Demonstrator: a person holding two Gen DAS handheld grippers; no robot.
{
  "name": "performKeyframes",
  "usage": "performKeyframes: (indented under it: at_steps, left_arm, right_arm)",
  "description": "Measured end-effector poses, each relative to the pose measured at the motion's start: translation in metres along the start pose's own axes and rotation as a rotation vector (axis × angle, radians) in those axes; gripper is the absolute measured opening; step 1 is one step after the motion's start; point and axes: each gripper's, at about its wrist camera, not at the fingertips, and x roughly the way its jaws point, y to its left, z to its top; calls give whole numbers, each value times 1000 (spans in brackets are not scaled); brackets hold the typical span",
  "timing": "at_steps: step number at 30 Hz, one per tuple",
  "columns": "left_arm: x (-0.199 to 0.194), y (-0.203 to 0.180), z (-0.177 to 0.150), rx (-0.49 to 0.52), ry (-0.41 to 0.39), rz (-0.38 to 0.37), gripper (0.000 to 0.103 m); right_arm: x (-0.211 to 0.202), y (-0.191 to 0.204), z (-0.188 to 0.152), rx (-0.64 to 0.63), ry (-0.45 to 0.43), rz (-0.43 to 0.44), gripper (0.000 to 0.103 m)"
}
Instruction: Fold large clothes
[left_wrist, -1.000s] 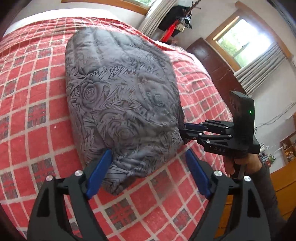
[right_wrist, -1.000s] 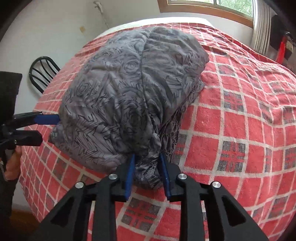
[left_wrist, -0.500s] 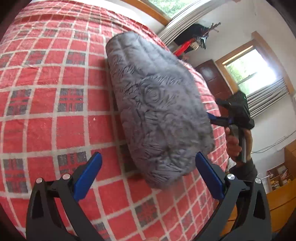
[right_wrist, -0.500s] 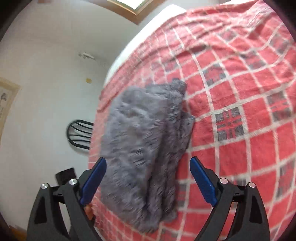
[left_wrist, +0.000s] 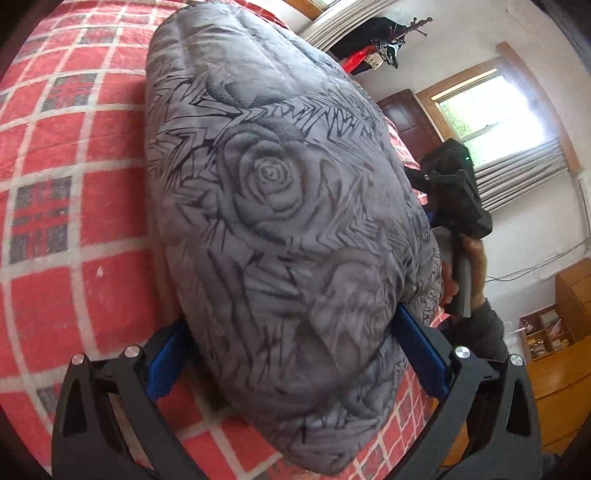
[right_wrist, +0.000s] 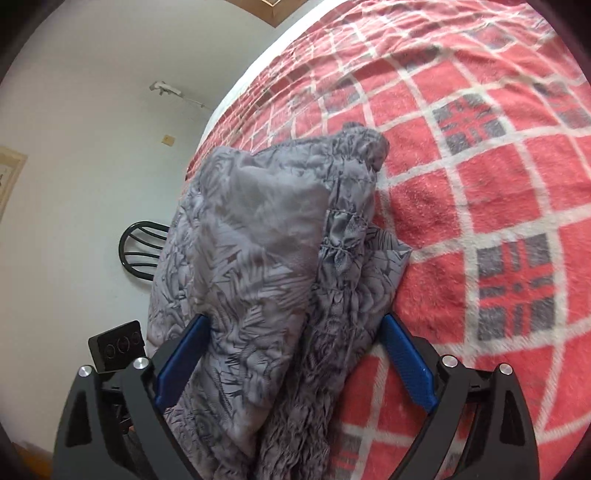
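A thick grey quilted garment with a black rose print (left_wrist: 280, 206) lies folded into a long bundle on the red checked bed cover (left_wrist: 55, 155). My left gripper (left_wrist: 291, 354) is wide open with the near end of the bundle between its blue fingers. My right gripper (right_wrist: 291, 354) is also wide open and straddles the other side of the bundle (right_wrist: 266, 266), where an elastic-gathered edge (right_wrist: 351, 206) shows. The right gripper's body and the hand holding it show in the left wrist view (left_wrist: 458, 206), behind the bundle.
The red checked cover (right_wrist: 480, 184) stretches away to the right of the bundle. A black chair (right_wrist: 144, 243) stands by the white wall beyond the bed's edge. A dark door (left_wrist: 410, 118), a window with blinds (left_wrist: 495, 110) and wooden shelves (left_wrist: 554, 332) lie past the bed.
The right gripper has let go of the garment's edge and opened wide. Both grippers pulled back and turned, then closed in again, so the bundle now sits between each pair of open fingers.
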Motion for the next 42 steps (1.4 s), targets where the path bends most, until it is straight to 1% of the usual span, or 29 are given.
performKeyframes:
  at_steps: [1, 2, 3, 4, 5, 7, 10, 12, 16, 20, 24, 26, 29, 32, 34, 36, 38, 40, 41, 42]
  left_arm:
    - [0, -2, -1, 0, 0, -2, 98]
    - [1, -3, 0, 4, -4, -4, 94]
    - [1, -5, 2, 7, -5, -5, 87]
    - [0, -7, 6, 9, -9, 3, 81]
    - [1, -10, 12, 11, -6, 13, 79]
    - [1, -16, 15, 14, 1, 25, 72]
    - [-5, -17, 15, 8, 7, 21, 64]
    - [-9, -22, 17, 13, 4, 21, 63]
    - [-16, -32, 17, 38, 10, 23, 61]
    - [-35, -40, 6, 55, 11, 27, 61]
    - [-52, -42, -23, 61, 21, 50, 61]
    - [-61, -39, -47, 53, 38, 58, 61]
    - [-73, -36, -74, 42, 38, 56, 61]
    - [-67, -28, -86, 34, 43, 60, 63]
    - [-62, -25, -81, 27, 38, 51, 65]
    - [-58, -29, -75, 29, 27, 45, 66]
    - [-58, -33, -73, 33, 28, 48, 68]
    - [-63, -33, -81, 39, 26, 57, 75]
    - [-66, -36, -80, 44, 22, 69, 77]
    - [-71, -31, -92, 48, 17, 74, 79]
  right_arm:
    - [2, 0, 1, -5, -7, 6, 94]
    - [3, 0, 1, -10, -11, 14, 90]
    - [4, 1, 1, -17, -14, 25, 80]
    - [1, 1, -3, -23, -14, 33, 68]
    - [1, 4, -4, -32, -15, 36, 64]
    - [0, 11, -7, -57, -21, 27, 51]
    - [-6, 21, -11, -74, -38, 26, 42]
    - [-11, 29, -16, -86, -51, 25, 39]
    - [-17, 47, -28, -115, -56, 7, 38]
    - [-18, 73, -53, -148, -62, 16, 38]
    - [-10, 100, -94, -189, -44, 8, 38]
    - [-2, 113, -121, -209, -20, 2, 38]
    - [5, 127, -155, -232, 1, -8, 38]
    - [21, 128, -176, -242, 12, -25, 38]
    - [26, 128, -176, -238, 2, -36, 39]
    - [27, 130, -172, -241, -4, -52, 42]
    - [24, 130, -176, -241, -6, -73, 47]
    - [18, 133, -178, -254, -11, -103, 57]
    - [12, 133, -183, -261, -17, -113, 59]
    - [5, 137, -186, -277, -31, -132, 61]
